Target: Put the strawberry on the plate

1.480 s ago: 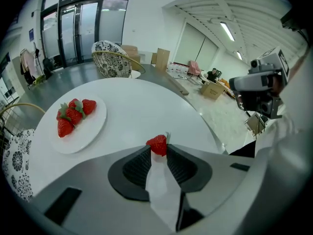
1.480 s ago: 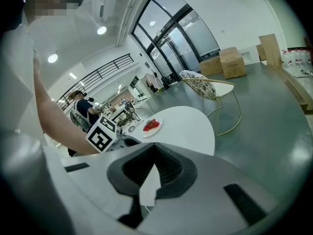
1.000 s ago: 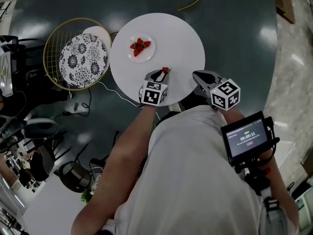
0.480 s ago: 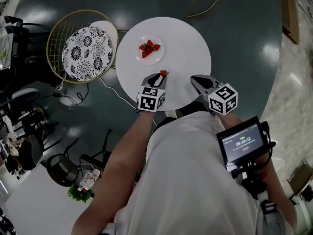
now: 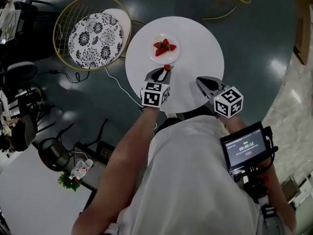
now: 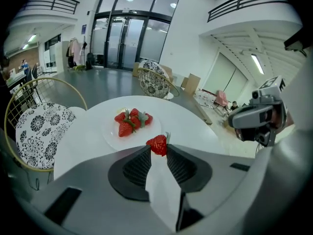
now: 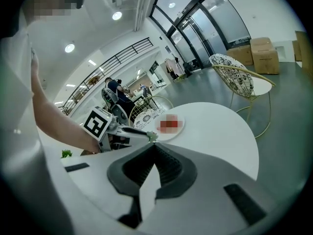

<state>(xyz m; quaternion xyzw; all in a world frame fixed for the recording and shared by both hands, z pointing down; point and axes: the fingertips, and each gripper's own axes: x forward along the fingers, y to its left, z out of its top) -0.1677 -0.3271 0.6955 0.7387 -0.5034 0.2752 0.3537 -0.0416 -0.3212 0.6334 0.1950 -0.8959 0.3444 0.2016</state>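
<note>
Closing in since a second ago, the left gripper (image 5: 164, 70) is clamping the strawberry (image 6: 157, 144) at its jaw tips, holding it just at the near rim of the plate (image 5: 174, 53) on the white surface (image 5: 198, 45). Right gripper (image 7: 152, 144) is hanging clenched and empty near the surface's edge.

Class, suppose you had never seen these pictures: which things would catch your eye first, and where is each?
The red strawberry pinched in the left tool stands out first, close to the near edge of the white plate. That plate holds a pile of strawberries on the round white table, with a black-and-white patterned chair to the table's left.
</note>
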